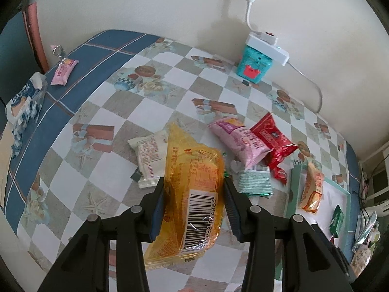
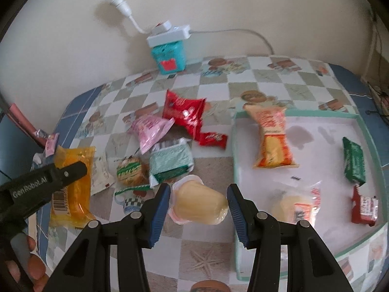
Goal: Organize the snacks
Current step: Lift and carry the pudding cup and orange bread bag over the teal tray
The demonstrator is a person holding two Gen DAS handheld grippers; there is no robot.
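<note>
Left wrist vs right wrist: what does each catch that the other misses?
Left wrist only: the blue-and-white snack bag at the table's far left edge, and the barcode face of the yellow packet gripped in the left gripper.

Right wrist only: the pale jelly cup between the open fingers of the right gripper, the round green-striped snack, and the tray's near end with the small red pack.

Both: teal tin, red packet, pink packet, mint-green packet, tray, orange packet.

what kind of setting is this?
Likely a home dining or kitchen table: patterned checkered tablecloth, power strip plugged in against a plain wall, packaged snacks being sorted into a green-rimmed tray.
</note>
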